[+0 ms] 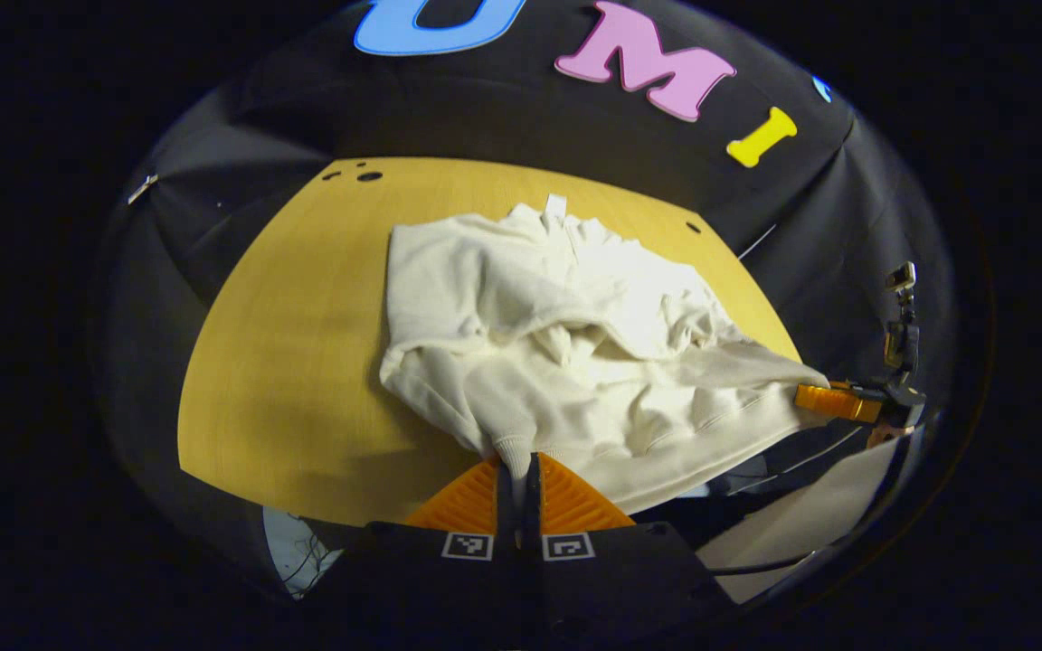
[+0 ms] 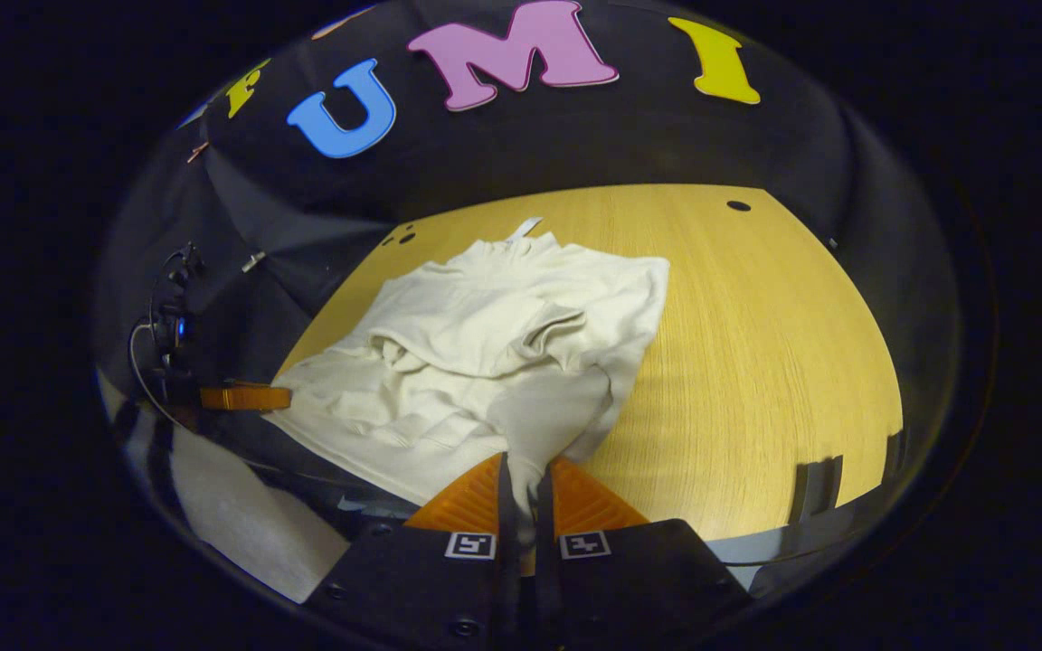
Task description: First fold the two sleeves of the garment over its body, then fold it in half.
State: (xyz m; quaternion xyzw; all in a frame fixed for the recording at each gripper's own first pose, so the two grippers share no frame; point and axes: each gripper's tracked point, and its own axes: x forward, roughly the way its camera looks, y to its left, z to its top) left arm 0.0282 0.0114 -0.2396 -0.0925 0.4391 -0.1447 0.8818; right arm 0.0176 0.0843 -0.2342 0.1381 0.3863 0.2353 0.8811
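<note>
Seemingly with sleeves folded in, both claws, left claw (image 1: pixel 519 470) and right claw (image 2: pixel 525 479), pinch the sweatshirt's (image 1: pixel 575 344) hem corners on the tabletop (image 1: pixel 304 362), halving left.

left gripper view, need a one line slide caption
Left gripper pinches the cream garment's near edge on the wooden table.

Each camera sat low at the near edge of the yellow wooden table (image 1: pixel 286 362), close to the crumpled cream fabric garment (image 1: pixel 575 344), facing the black wall. Both views shared the table and garment from opposite corners.
</note>
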